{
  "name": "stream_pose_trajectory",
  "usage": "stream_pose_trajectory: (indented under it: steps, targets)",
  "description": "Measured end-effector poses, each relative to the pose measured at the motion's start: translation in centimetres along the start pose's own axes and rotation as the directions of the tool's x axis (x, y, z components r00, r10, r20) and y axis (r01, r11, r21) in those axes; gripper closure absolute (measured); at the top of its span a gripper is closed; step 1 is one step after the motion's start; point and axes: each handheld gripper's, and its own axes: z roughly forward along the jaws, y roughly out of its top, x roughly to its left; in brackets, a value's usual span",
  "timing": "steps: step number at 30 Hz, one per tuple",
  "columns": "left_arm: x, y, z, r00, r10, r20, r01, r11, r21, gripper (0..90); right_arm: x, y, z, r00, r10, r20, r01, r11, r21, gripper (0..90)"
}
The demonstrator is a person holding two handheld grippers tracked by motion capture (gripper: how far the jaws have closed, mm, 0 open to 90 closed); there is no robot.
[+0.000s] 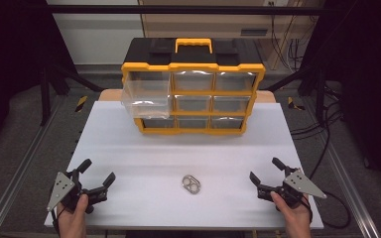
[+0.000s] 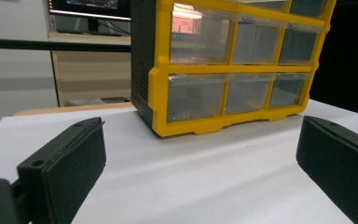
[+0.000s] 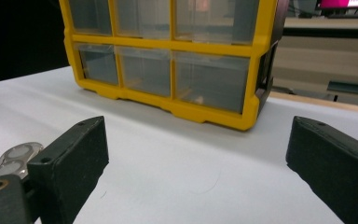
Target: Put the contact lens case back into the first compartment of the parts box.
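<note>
A yellow and black drawer organizer [image 1: 193,82] with clear drawers stands at the back of the white table [image 1: 144,148]. Its left drawer in the middle row [image 1: 146,100] is pulled out toward me. A small silver metal piece with two round holes [image 1: 192,184] lies flat near the front centre. My left gripper [image 1: 98,170] rests open at the front left, nothing between its jaws. My right gripper [image 1: 264,169] is open at the front right, also holding nothing. In the right gripper view the metal piece [image 3: 14,156] lies just left of the left jaw.
The organizer [image 2: 233,65] fills the upper part of the left gripper view, and the organizer [image 3: 168,56] does the same in the right gripper view. Dark frame bars [image 1: 44,89] and cables [image 1: 327,124] flank the table. A cabinet [image 1: 203,20] stands behind.
</note>
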Motion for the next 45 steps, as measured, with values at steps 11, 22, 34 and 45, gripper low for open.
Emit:
stream_pose_trajectory:
  steps: [11, 22, 34, 45]
  targets:
    - [-0.8, -0.2, -0.5, 0.9999, 0.007, 0.008, -0.007, 0.9997, 0.025, 1.0, 1.4, 0.4, 0.5, 0.9995, 0.008, -0.029, -0.005, 0.997, 0.078, 4.8]
    - [-0.8, -0.6, -0.6, 0.9999, 0.014, 0.009, -0.014, 0.9991, 0.039, 1.0, 4.2, 1.5, 3.5, 0.9928, -0.015, -0.119, 0.038, 0.98, 0.197, 7.0]
    - [-0.6, -0.4, -0.6, 0.9999, 0.0, 0.016, -0.001, 0.9997, 0.023, 1.0, 8.0, 1.9, 6.5, 0.9849, -0.079, -0.154, 0.127, 0.934, 0.335, 8.0]
    - [-0.8, -0.3, -0.5, 0.9998, 0.006, 0.019, -0.007, 0.9996, 0.027, 0.9, 11.0, 2.1, 8.1, 0.9685, -0.104, -0.226, 0.192, 0.89, 0.414, 9.2]
